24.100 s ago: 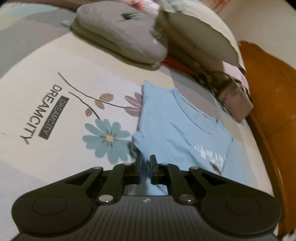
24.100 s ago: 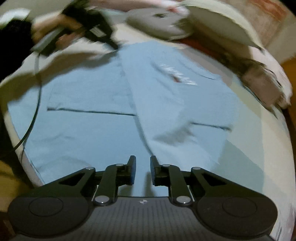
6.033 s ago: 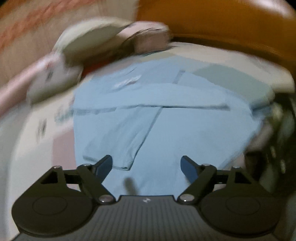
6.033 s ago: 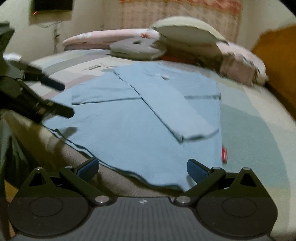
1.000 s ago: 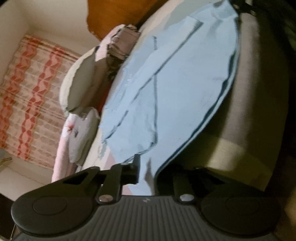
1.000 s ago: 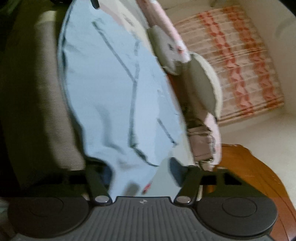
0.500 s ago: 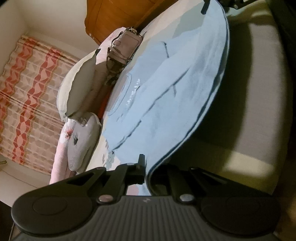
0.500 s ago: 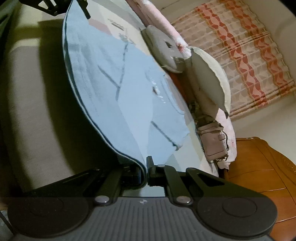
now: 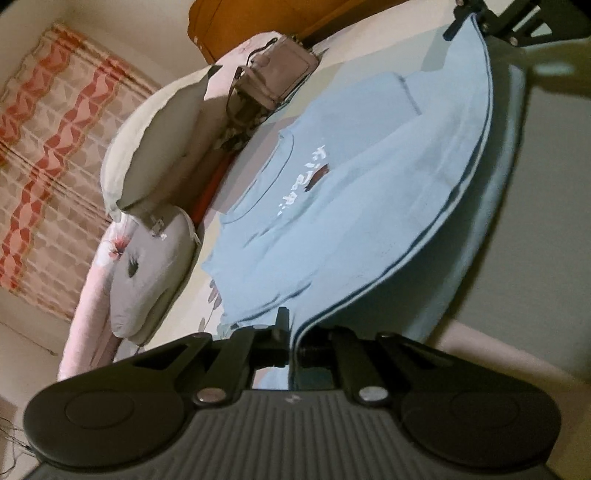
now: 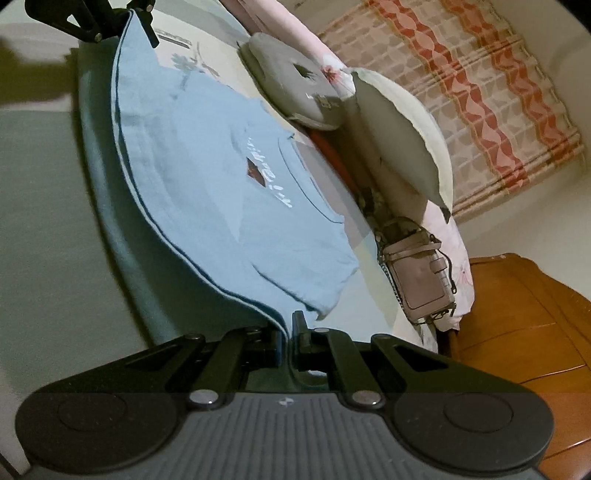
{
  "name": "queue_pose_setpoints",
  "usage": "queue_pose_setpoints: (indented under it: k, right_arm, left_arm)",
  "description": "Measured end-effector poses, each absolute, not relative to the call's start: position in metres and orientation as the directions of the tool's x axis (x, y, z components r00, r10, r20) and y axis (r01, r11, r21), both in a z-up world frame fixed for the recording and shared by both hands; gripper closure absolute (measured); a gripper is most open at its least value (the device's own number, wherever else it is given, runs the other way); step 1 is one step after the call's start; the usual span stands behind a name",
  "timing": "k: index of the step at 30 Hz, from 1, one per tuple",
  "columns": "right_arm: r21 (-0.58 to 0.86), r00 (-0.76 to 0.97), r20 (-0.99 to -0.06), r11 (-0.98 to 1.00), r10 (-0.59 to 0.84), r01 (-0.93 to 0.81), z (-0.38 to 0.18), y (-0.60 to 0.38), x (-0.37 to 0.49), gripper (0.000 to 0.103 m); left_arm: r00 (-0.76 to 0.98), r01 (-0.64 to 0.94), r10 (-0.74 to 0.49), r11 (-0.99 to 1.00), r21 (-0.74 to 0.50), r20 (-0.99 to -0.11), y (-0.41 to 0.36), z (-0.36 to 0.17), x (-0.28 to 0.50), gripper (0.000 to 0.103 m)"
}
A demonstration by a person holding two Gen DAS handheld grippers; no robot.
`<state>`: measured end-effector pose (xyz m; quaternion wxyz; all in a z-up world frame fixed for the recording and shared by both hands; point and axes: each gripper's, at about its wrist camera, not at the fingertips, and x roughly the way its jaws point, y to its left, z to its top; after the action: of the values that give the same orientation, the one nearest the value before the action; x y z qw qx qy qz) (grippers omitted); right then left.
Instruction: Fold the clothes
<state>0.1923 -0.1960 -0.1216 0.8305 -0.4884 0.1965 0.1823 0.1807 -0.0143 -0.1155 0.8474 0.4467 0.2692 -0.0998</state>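
Note:
A light blue T-shirt (image 9: 354, 206) with white lettering and a small dark patch lies chest-up on the bed, sleeves folded in. Its bottom hem is lifted off the bed and stretched between both grippers. My left gripper (image 9: 293, 334) is shut on one hem corner. In the right wrist view the same T-shirt (image 10: 221, 192) rises toward the camera, where my right gripper (image 10: 288, 334) is shut on the other hem corner. Each gripper shows at the far end of the hem in the other's view: the right gripper (image 9: 484, 22) and the left gripper (image 10: 122, 18).
Behind the shirt's collar lie a grey pillow (image 9: 151, 269), a cream pillow (image 9: 162, 136) and a taupe handbag (image 9: 277, 77). A wooden headboard (image 10: 524, 317) stands beside the bed. A red-patterned curtain (image 10: 476, 85) hangs behind the pillows. The floral bedsheet (image 10: 192, 62) shows around the shirt.
Both grippers have carried the held hem up and toward the collar. The chest print now shows more fully, and the hem arcs higher over the shirt than half a second ago.

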Motion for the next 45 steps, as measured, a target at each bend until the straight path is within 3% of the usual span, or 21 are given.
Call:
queue_pose_setpoints:
  k: [28, 45]
  right_arm:
    - [-0.719, 0.898, -0.434, 0.572, 0.075, -0.395, -0.142, -0.183, 0.381, 0.095]
    - [-0.531, 0.808, -0.577, 0.696, 0.119, -0.482, -0.146, -0.185, 0.478, 0.094]
  left_arm:
    - [0.821, 0.345, 0.081, 0.719, 0.603, -0.566, 0.013, -0.127, 0.353, 0.099]
    - [0.75, 0.326, 0.043, 0.844, 0.425, -0.661, 0.039, -0.135, 0.439, 0.095]
